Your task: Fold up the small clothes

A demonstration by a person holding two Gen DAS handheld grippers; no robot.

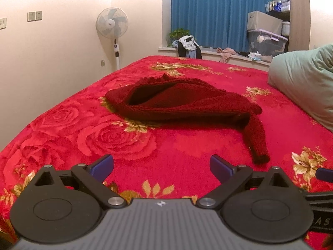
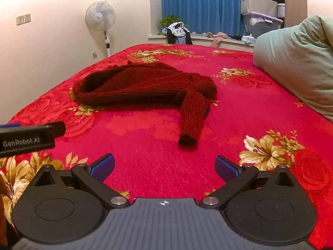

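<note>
- The left gripper (image 1: 162, 166) hangs low over the bedspread (image 1: 187, 145) with its jaws spread wide; its 2 blue pads (image 1: 102, 166) hold nothing and touch nothing.
- The right gripper (image 2: 164, 167) is likewise wide open and empty, its blue pads (image 2: 226, 167) apart above the red cloth, just to the right of the left gripper, whose black side shows at the left edge of the right wrist view.
- The bedspread is bright red with rose and gold flower prints and covers the whole bed.
- A dark red knitted sweater (image 1: 183, 102) lies near the middle of the bed, ahead of both grippers and well apart from them. It is loosely bunched, not folded flat: the body is doubled over with an opening gaping toward the left, and 1 sleeve (image 2: 192, 116) trails toward the grippers, its cuff resting on the bedspread.
- A pale green pillow (image 1: 306, 83) sits at the right side of the bed, apart from the sweater.
- On the window ledge, before a blue curtain (image 1: 218, 10), a grey storage bin (image 1: 267, 41) with a lid carries a box on top; its contents cannot be made out.
- A heap of clothes (image 1: 188, 46) hangs at the far end of the bed.
- A white standing fan (image 1: 112, 24) is by the wall.
</note>
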